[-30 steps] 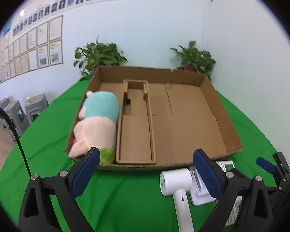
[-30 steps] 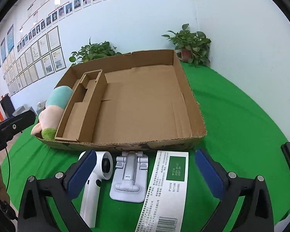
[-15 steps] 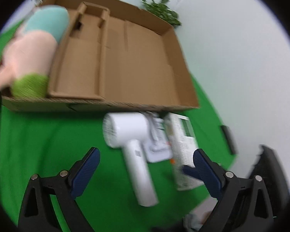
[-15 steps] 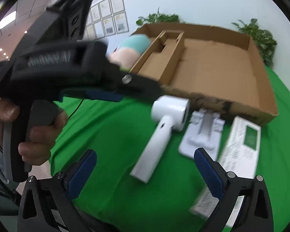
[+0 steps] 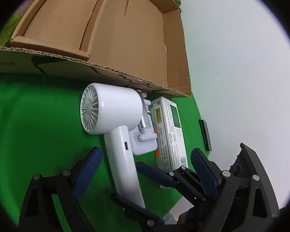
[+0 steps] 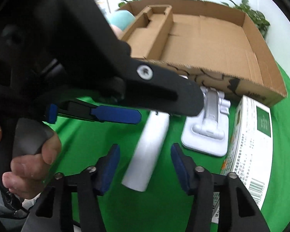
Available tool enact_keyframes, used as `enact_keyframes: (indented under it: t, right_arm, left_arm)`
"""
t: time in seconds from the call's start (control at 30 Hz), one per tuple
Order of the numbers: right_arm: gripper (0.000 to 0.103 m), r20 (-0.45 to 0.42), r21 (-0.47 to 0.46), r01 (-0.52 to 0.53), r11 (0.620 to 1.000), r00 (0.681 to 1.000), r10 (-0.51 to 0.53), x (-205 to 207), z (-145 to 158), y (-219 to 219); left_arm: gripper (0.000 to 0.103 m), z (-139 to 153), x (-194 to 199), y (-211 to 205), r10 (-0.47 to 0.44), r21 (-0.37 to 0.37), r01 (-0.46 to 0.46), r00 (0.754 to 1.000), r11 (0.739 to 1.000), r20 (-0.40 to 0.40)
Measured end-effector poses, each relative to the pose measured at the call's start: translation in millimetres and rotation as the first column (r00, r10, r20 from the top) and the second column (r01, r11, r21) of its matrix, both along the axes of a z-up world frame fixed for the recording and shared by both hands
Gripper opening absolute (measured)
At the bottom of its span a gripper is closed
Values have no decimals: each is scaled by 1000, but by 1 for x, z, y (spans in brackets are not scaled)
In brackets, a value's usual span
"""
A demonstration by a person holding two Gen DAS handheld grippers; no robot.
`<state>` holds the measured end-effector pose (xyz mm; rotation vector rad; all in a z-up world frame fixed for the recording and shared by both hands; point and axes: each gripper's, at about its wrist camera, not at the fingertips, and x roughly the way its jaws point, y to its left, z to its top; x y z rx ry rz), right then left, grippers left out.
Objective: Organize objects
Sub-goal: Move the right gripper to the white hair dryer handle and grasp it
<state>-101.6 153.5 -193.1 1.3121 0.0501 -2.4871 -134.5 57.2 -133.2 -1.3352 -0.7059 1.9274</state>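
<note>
Right hand-held gripper (image 6: pixel 145 164) is closing around the white hair dryer (image 5: pixel 114 119) handle, pads not yet touching. Left hand-held gripper (image 5: pixel 145 166), spread wide, is narrowing slightly. Advise centring the handle before clamping, then lifting clear of the phone stand (image 6: pixel 206 131).

A white hair dryer (image 5: pixel 114 114) with a grey ribbed grille lies on the bright green desk (image 5: pixel 38 119), near a plain brown cardboard box (image 5: pixel 129 38) and a white-and-green printed carton (image 5: pixel 170 131).
</note>
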Motion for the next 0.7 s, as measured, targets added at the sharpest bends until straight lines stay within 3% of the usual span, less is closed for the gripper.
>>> enact_keyframes:
  t: [0.1, 0.2, 0.43, 0.57, 0.7]
  right_arm:
    - [32, 10, 2, -8, 1000, 1000, 8, -4, -3, -2]
    - [31, 1, 18, -19, 1000, 1000, 19, -4, -2, -6]
    - [27, 81, -12, -63, 998, 995, 64, 14, 1, -9]
    - [28, 117, -53, -71, 996, 990, 77, 15, 3, -12]
    - [30, 124, -58, -56, 997, 990, 63, -3, 3, -16]
  left_arm:
    - [89, -4, -1, 3, 12, 2, -12, 1000, 1000, 17]
    - [75, -9, 3, 10, 14, -5, -14, 999, 1000, 51]
    - [73, -16, 27, 19, 32, -71, -27, 996, 997, 83]
    - [73, -15, 29, 1, 73, -62, -66, 990, 996, 120]
    - [52, -19, 21, 4, 91, -95, -80, 988, 992, 127]
